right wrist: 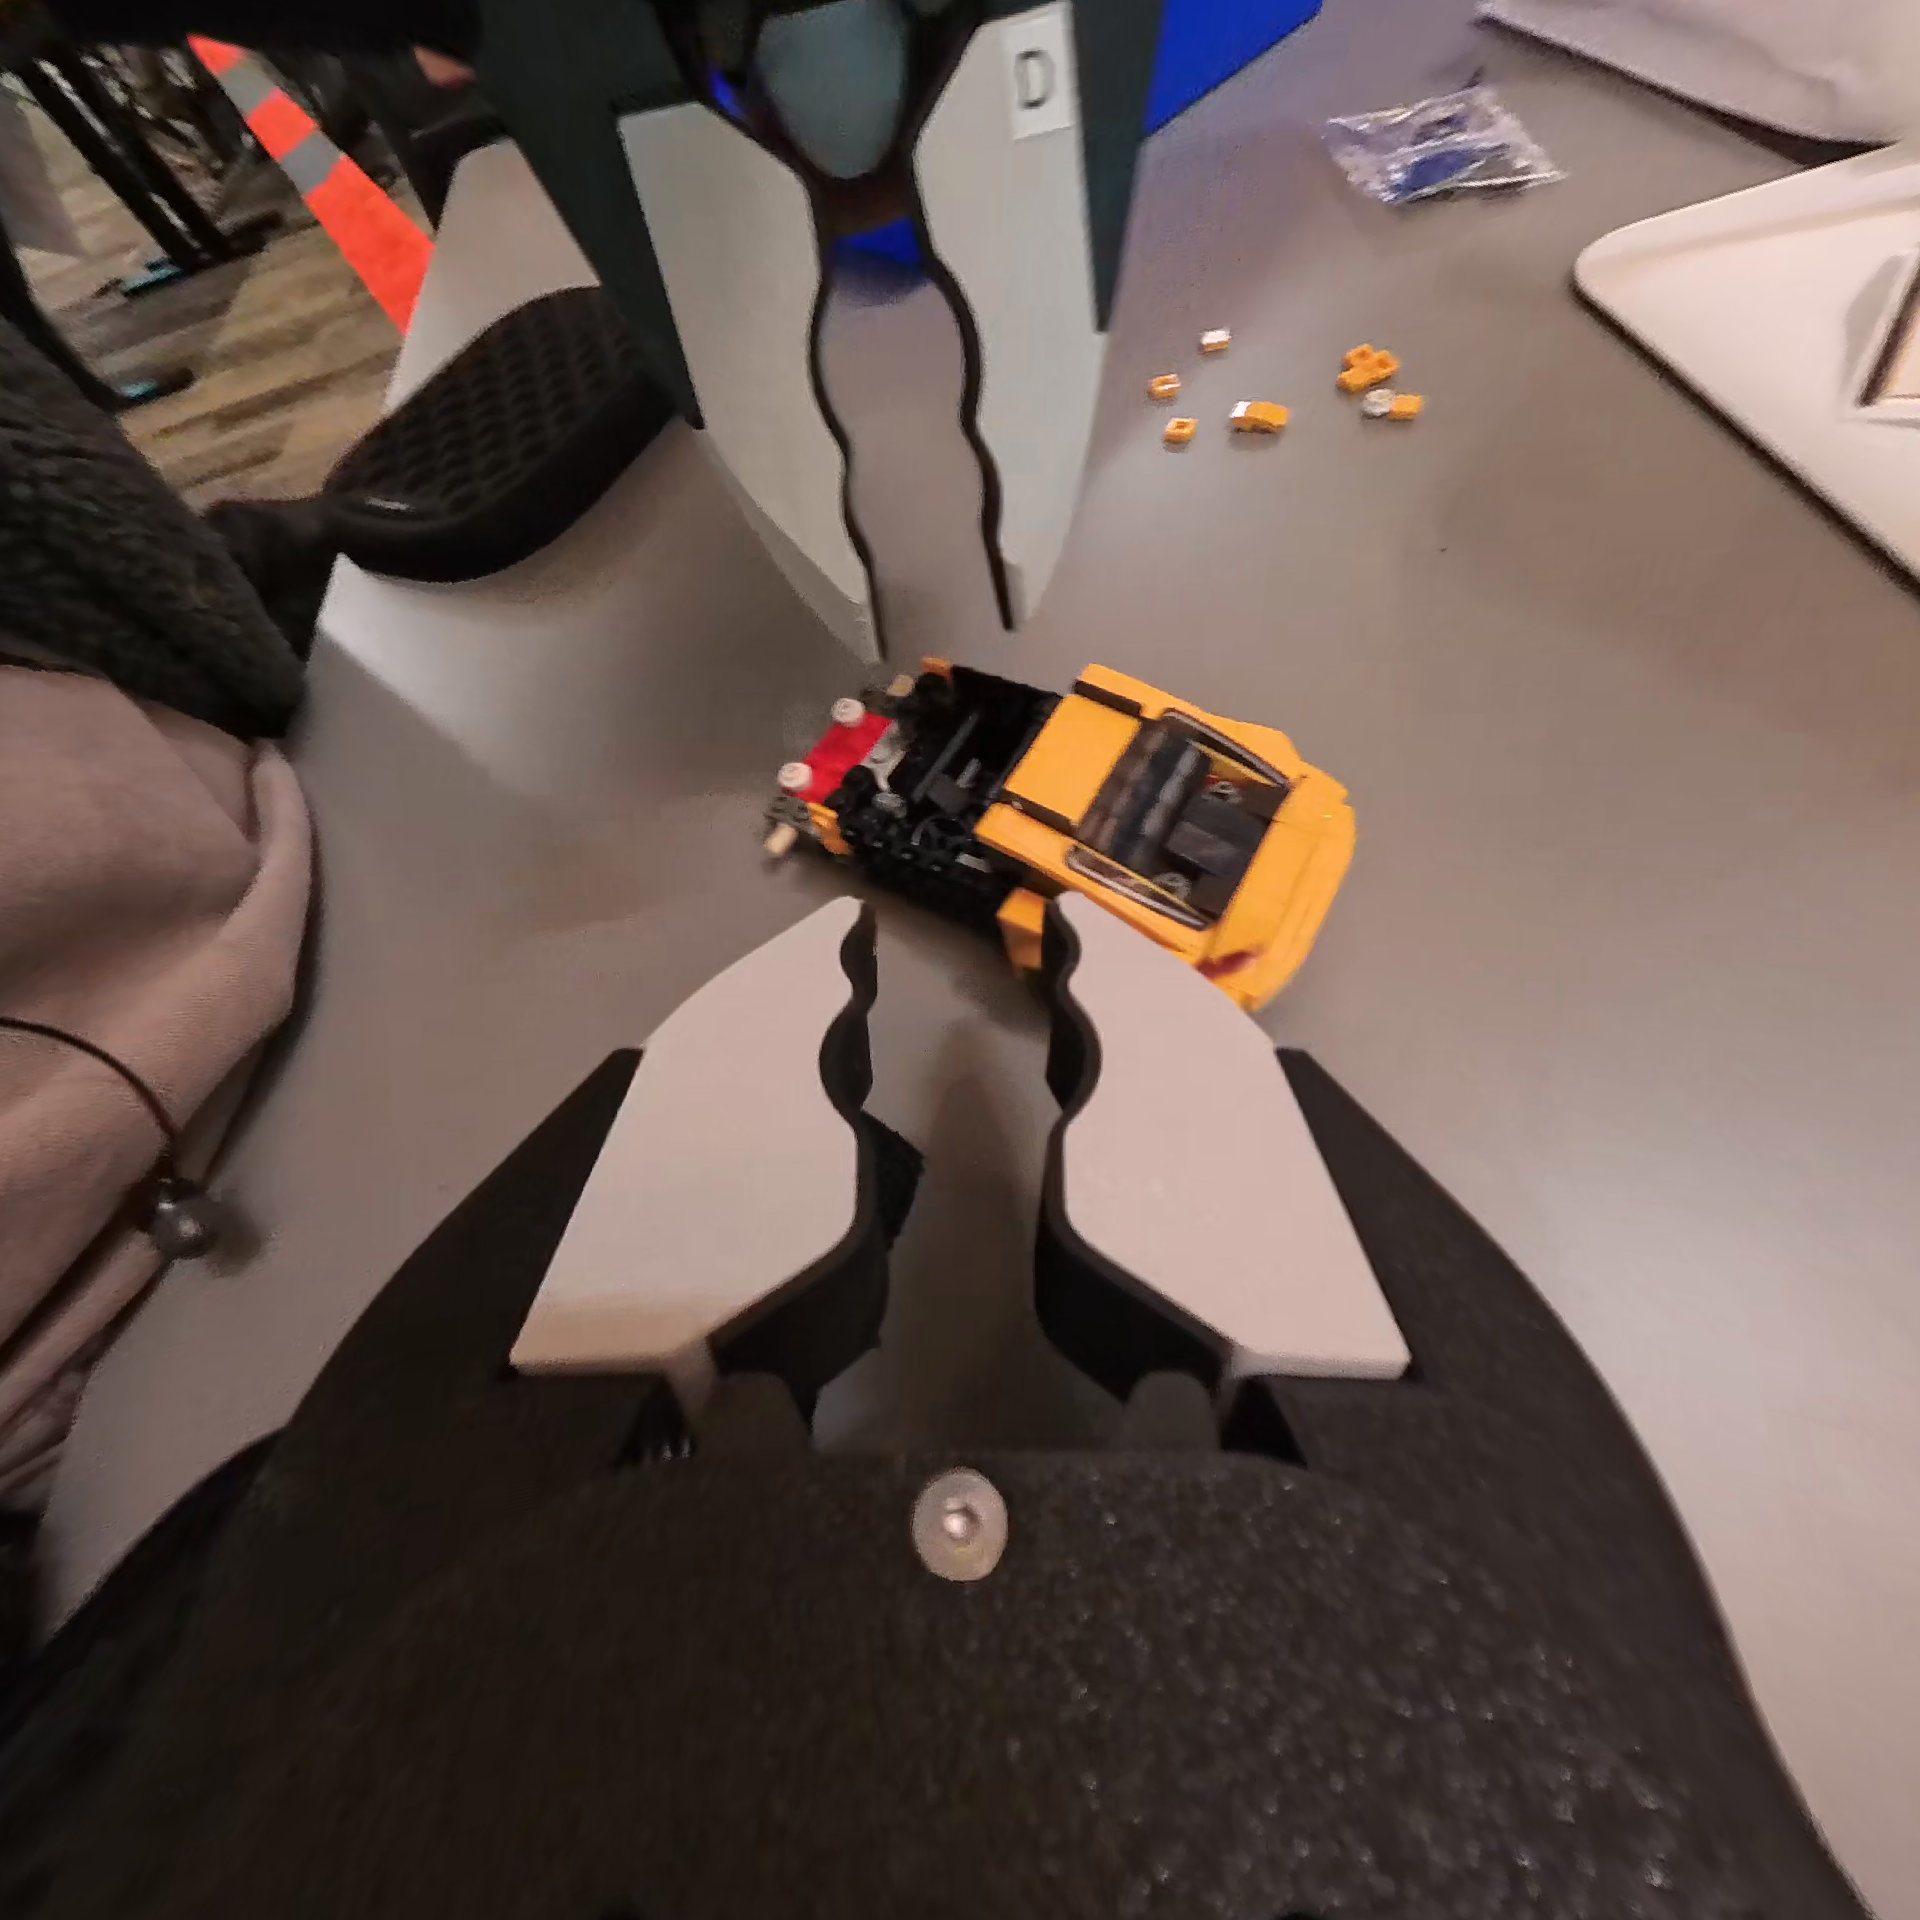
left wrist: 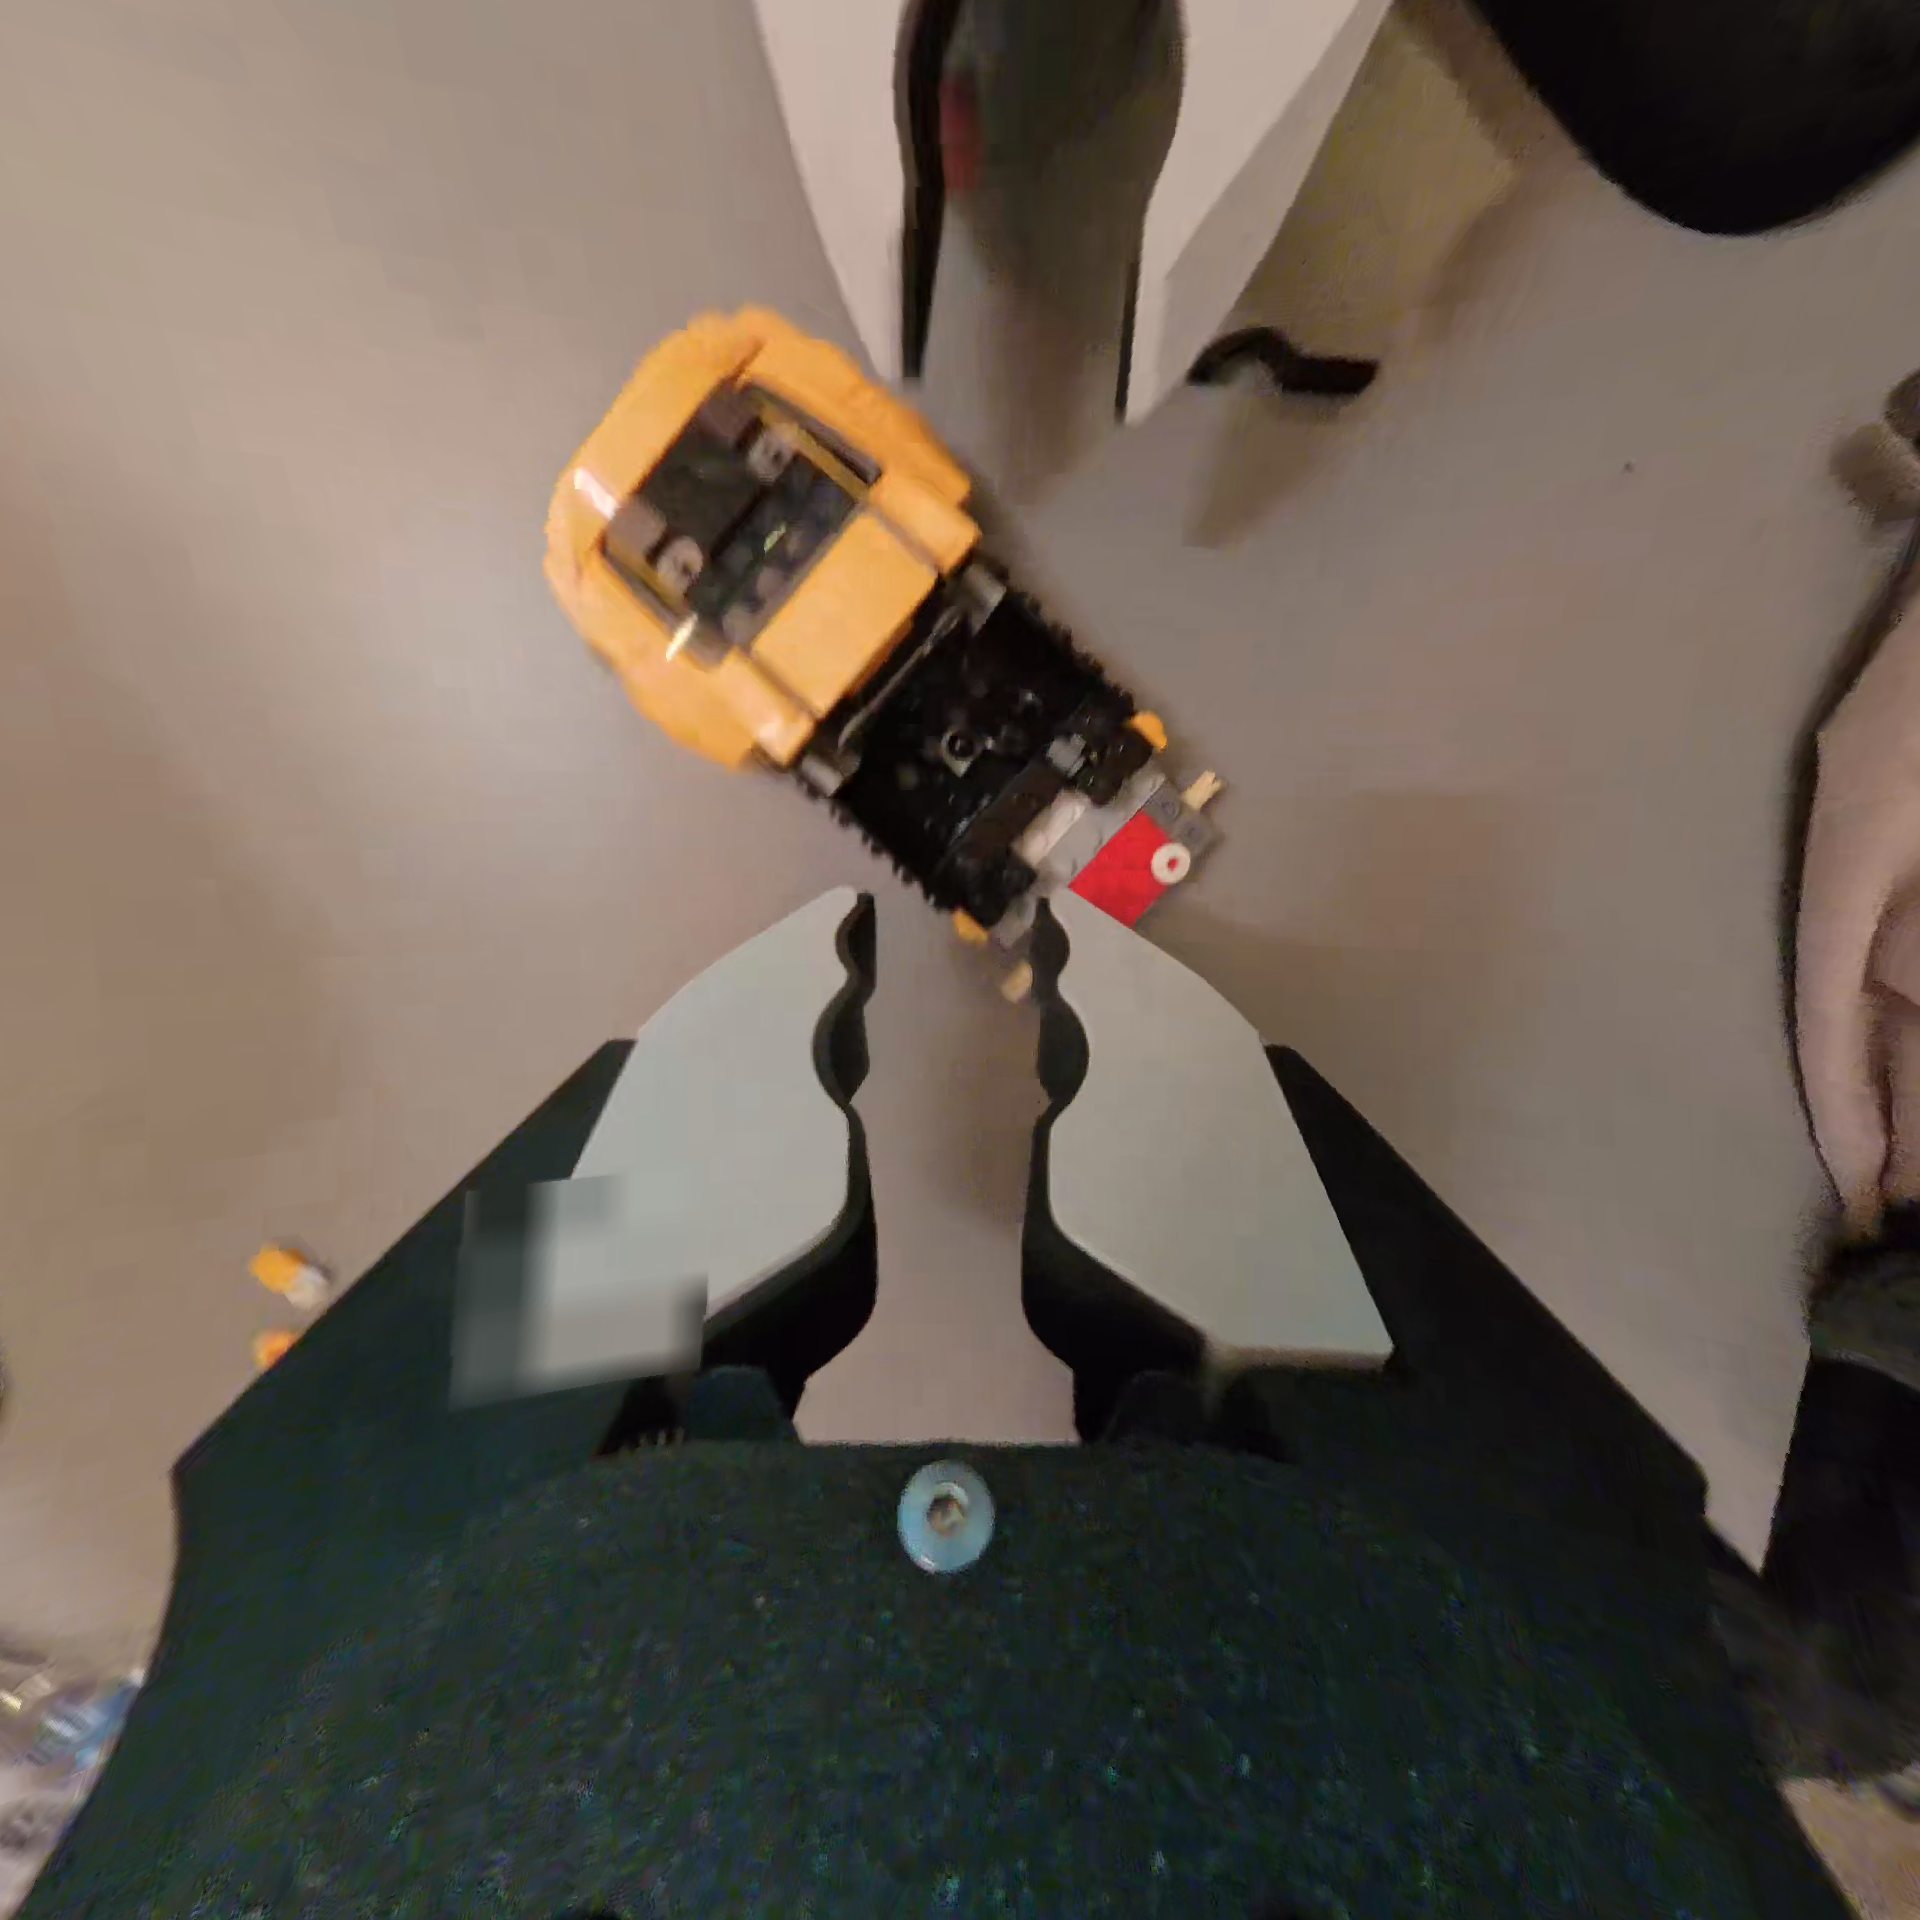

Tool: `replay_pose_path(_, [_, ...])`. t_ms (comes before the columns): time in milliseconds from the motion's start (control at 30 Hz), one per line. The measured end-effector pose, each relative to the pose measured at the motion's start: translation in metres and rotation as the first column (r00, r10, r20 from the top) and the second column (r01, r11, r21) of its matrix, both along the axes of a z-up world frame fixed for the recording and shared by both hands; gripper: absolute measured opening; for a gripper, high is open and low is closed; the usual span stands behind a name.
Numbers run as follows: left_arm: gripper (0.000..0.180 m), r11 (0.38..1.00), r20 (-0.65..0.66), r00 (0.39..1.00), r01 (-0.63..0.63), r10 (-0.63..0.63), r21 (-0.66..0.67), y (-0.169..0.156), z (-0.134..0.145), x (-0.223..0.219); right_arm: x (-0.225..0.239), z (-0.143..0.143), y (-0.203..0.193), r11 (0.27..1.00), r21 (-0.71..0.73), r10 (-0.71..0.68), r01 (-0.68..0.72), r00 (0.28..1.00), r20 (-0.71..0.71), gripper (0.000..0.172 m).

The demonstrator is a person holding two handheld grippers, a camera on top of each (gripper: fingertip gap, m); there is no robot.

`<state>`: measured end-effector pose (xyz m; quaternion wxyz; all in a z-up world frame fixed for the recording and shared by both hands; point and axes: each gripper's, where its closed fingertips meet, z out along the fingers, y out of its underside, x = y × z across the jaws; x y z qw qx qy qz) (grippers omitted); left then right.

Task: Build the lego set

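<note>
Currently both grippers stand with jaws apart, gripping nothing. Left gripper (left wrist: 954, 914) is nearest the red-and-black rear end of the brick-built yellow car (left wrist: 769, 561), which lies on the grey table (left wrist: 312, 831). Right gripper (right wrist: 961, 920) faces the car's side. Loose small orange bricks (right wrist: 1288, 390) lie well apart.

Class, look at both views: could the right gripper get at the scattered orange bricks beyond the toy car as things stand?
Probably yes: the right gripper is open and empty, though the toy car lies between it and the orange bricks.
</note>
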<state>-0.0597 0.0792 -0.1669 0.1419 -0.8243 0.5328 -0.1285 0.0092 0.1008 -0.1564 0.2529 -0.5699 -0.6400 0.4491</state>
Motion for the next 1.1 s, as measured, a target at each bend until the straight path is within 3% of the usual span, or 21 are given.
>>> replay_pose_path(100, [0.04,0.989,0.024,0.989,-0.144,0.145,-0.008,-0.008,-0.01,-0.014,0.004,-0.009,0.024,0.981,0.195,-0.018,0.009,0.999,0.046,0.047])
replay_pose_path(233, [0.049,0.968,0.139,0.958,-0.245,0.252,-0.061,-0.017,-0.023,-0.011,0.002,-0.027,0.042,0.927,0.335,0.115,-0.166,0.979,0.166,0.083])
replay_pose_path(433, [0.042,0.987,0.237,0.958,-0.163,0.162,-0.014,-0.016,-0.028,0.005,-0.019,-0.045,0.041,0.834,0.269,0.407,-0.482,0.866,0.29,0.108])
replay_pose_path(533, [0.038,0.995,0.269,0.958,-0.101,0.096,0.006,-0.013,-0.027,0.009,-0.025,-0.048,0.03,0.767,0.231,0.524,-0.598,0.793,0.311,0.108])
replay_pose_path(667, [0.043,0.998,0.321,0.945,-0.062,0.063,-0.012,-0.011,-0.028,0.01,-0.032,-0.048,0.034,0.721,0.272,0.56,-0.638,0.767,0.314,0.088])
replay_pose_path(767, [0.04,0.997,0.353,0.934,-0.07,0.058,0.02,-0.006,-0.027,0.011,-0.028,-0.04,0.039,0.713,0.313,0.517,-0.627,0.772,0.369,0.088])
replay_pose_path(867, [0.034,0.977,0.367,0.925,-0.161,0.1,0.14,0.014,-0.022,0.008,-0.028,-0.01,0.06,0.655,0.476,0.368,-0.586,0.799,0.476,0.088])
replay_pose_path(933, [0.035,0.948,0.418,0.897,-0.245,0.141,0.204,0.028,-0.011,0.006,-0.03,0.021,0.071,0.546,0.623,0.251,-0.56,0.819,0.516,0.087])
replay_pose_path(967, [0.035,0.927,0.45,0.878,-0.293,0.164,0.234,0.036,-0.004,0.005,-0.03,0.036,0.078,0.443,0.704,0.17,-0.555,0.823,0.541,0.087])
replay_pose_path(1033, [0.037,0.895,0.528,0.828,-0.366,0.189,0.254,0.043,0.013,0.003,-0.03,0.067,0.09,0.195,0.81,0.008,-0.552,0.827,0.562,0.087])
replay_pose_path(1100, [0.035,0.87,0.6,0.774,-0.422,0.2,0.254,0.044,0.029,0.0,-0.029,0.098,0.094,-0.088,0.814,-0.138,-0.574,0.816,0.561,0.087])
